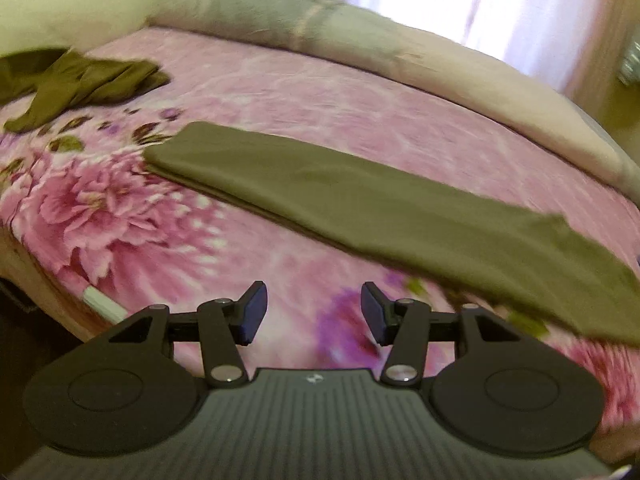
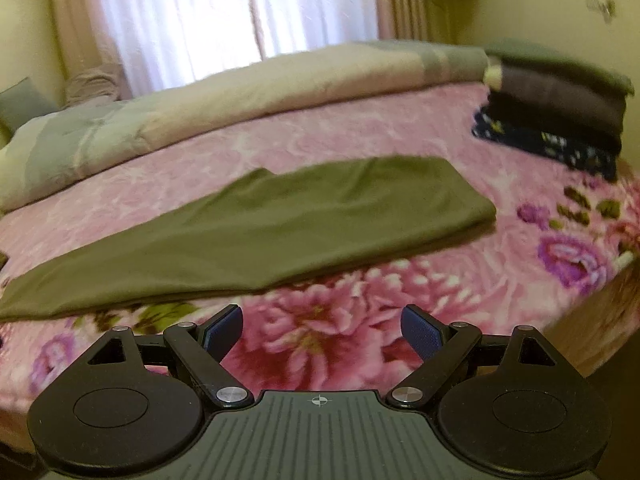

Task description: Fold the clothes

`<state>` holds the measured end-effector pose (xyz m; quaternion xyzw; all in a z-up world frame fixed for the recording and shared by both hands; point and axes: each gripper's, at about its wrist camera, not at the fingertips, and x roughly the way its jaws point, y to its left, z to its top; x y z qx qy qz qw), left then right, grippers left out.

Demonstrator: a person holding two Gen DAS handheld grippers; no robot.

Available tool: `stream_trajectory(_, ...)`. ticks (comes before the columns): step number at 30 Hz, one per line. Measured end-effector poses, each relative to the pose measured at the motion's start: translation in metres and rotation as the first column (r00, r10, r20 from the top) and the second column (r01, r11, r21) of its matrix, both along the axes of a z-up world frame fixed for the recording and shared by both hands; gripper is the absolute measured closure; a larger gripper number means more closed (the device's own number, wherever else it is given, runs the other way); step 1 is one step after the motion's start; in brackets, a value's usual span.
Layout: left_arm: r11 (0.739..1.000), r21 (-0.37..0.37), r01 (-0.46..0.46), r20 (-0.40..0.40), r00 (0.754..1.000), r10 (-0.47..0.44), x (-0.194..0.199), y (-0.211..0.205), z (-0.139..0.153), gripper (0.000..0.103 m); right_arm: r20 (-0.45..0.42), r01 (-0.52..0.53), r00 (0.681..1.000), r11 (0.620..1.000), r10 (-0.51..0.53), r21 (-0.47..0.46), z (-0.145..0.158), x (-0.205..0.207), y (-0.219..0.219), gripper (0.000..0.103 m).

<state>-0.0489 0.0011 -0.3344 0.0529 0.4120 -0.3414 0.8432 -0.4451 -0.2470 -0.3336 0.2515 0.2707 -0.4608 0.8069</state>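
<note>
Left wrist view: our left gripper (image 1: 314, 312) and right gripper (image 2: 322, 334) hang wide open, empty, above the floral bedspread (image 1: 340, 92). Olive garment (image 1: 360, 208), folded lengthwise, lies flat ahead, seemingly laid out for cross-folding; crumpled olive clothes (image 1: 80, 80) wait aside.

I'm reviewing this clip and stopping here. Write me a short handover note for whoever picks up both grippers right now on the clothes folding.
Left gripper: open, nothing between its pads, above the floral blanket.
Right gripper: open, empty, also above the blanket.
Olive garment: lies flat on the bed as a long strip, folded lengthwise, just ahead of both grippers.
Crumpled olive garment: unfolded, far left in the left wrist view.
Stack of folded clothes: at the far right of the bed.
Done: the lengthwise fold, judging by its layered edge.
Left: probably fold the strip end to end, stack it, then fold the crumpled one.
</note>
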Motion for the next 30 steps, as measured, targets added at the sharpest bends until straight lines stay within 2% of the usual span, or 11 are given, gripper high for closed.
stream_trajectory(2, 0.997, -0.056, -0.06, -0.054, 0.997, 0.057, 0.029, 0.004, -0.004, 0.056, -0.004, 0.031, 1.0, 0.999, -0.031, 0.022, -0.007, -0.005, -0.014, 0.014)
stream_trajectory(4, 0.977, -0.157, -0.146, -0.136, 0.983, 0.125, 0.061, 0.013, -0.011, 0.056, -0.01, 0.065, 0.998, 0.997, -0.065, 0.04, -0.014, -0.011, -0.027, 0.014)
stream_trajectory(6, 0.938, -0.243, -0.248, -0.226, 0.955, 0.194, 0.087, 0.023, -0.02, 0.056, -0.016, 0.104, 0.994, 0.993, -0.104, 0.051, -0.019, -0.016, -0.037, 0.014)
stream_trajectory(8, 0.885, -0.309, -0.349, -0.307, 0.917, 0.255, 0.109, 0.032, -0.031, 0.057, -0.019, 0.126, 0.992, 0.99, -0.125, 0.06, -0.023, -0.019, -0.049, 0.014)
stream_trajectory(12, 0.781, -0.345, -0.521, -0.45, 0.822, 0.35, 0.141, 0.039, -0.056, 0.064, -0.026, 0.141, 0.99, 0.987, -0.14, 0.076, -0.028, -0.017, -0.065, 0.014)
stream_trajectory(17, 0.725, -0.317, -0.612, -0.505, 0.755, 0.417, 0.161, 0.033, -0.078, 0.067, -0.026, 0.14, 0.99, 0.987, -0.138, 0.082, -0.033, -0.005, -0.078, 0.014)
stream_trajectory(19, 0.702, -0.332, -0.63, -0.515, 0.745, 0.424, 0.164, 0.031, -0.087, 0.069, -0.026, 0.136, 0.991, 0.987, -0.134, 0.086, -0.036, 0.0, -0.084, 0.014)
stream_trajectory(23, 0.659, -0.385, -0.646, -0.512, 0.744, 0.43, 0.164, 0.029, -0.097, 0.069, -0.032, 0.135, 0.991, 0.986, -0.133, 0.093, -0.041, 0.006, -0.091, 0.014)
stream_trajectory(27, 0.601, -0.437, -0.669, -0.514, 0.734, 0.444, 0.16, 0.029, -0.105, 0.069, -0.044, 0.136, 0.99, 0.985, -0.132, 0.103, -0.046, 0.009, -0.098, 0.014)
stream_trajectory(28, 0.595, -0.444, -0.67, -0.509, 0.735, 0.448, 0.159, 0.028, -0.105, 0.069, -0.049, 0.137, 0.99, 0.985, -0.132, 0.105, -0.047, 0.009, -0.099, 0.014)
stream_trajectory(30, 0.6, -0.441, -0.667, -0.493, 0.739, 0.458, 0.159, 0.025, -0.103, 0.069, -0.053, 0.138, 0.99, 0.985, -0.133, 0.106, -0.049, 0.009, -0.1, 0.014)
